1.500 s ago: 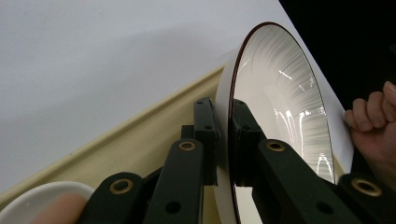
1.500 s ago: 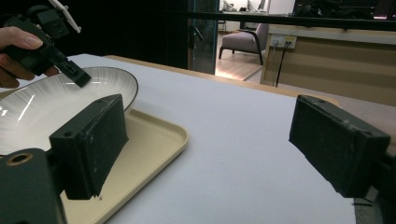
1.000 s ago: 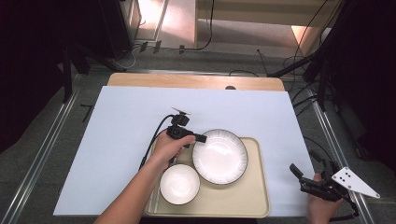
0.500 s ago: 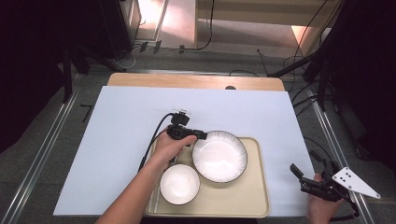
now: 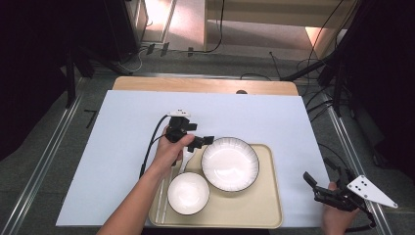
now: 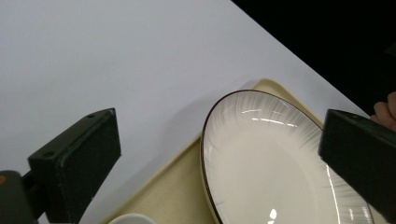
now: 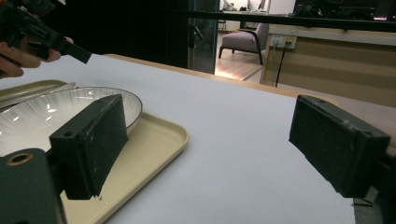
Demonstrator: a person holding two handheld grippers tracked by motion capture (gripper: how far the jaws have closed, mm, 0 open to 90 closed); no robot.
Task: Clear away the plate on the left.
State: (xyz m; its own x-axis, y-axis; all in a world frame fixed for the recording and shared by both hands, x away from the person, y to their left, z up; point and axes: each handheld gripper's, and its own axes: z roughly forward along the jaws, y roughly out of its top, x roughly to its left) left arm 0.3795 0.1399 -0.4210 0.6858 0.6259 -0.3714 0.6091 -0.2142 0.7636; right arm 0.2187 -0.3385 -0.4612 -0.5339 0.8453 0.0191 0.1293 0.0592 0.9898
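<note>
In the high view, the left tongs [image 5: 208, 141] hung just above the far-left corner of the tray [image 5: 266, 205], their tips at the left rim of the plate [image 5: 229, 163]. Their jaws had just been opening, and nothing sat between them. The tray lay at the near edge of the table [image 5: 122, 132], right of its middle. The plate filled the far half of the tray, and the bowl [image 5: 188, 193] sat in the tray's near-left corner, just beside the plate. A pale utensil [image 5: 187, 157] lay along the tray's left side under the left hand [image 5: 172, 149]; what kind it was could not be told. The right tongs [image 5: 309, 180] hovered at the table's near-right corner, well apart from the tray, pointing towards it, with the grey plate [image 5: 371, 190] on top.

In the left gripper view, the 2 jaws of the left tongs [image 6: 219, 158] stood spread wide. The plate [image 6: 280, 163] lay beyond them with its dark rim in the gap, not touched by either jaw. The tray's edge [image 6: 163, 186] ran below it, and a sliver of the bowl [image 6: 133, 218] showed at the bottom.

In the right gripper view, the right tongs [image 7: 210, 149] were spread wide over bare table [image 7: 224, 140], gripping nothing. The tray's corner [image 7: 163, 135] lay just past the left jaw, with the plate [image 7: 46, 116] on it. Farther off, the left hand [image 7: 18, 56] held its tongs above the plate's far side.
</note>
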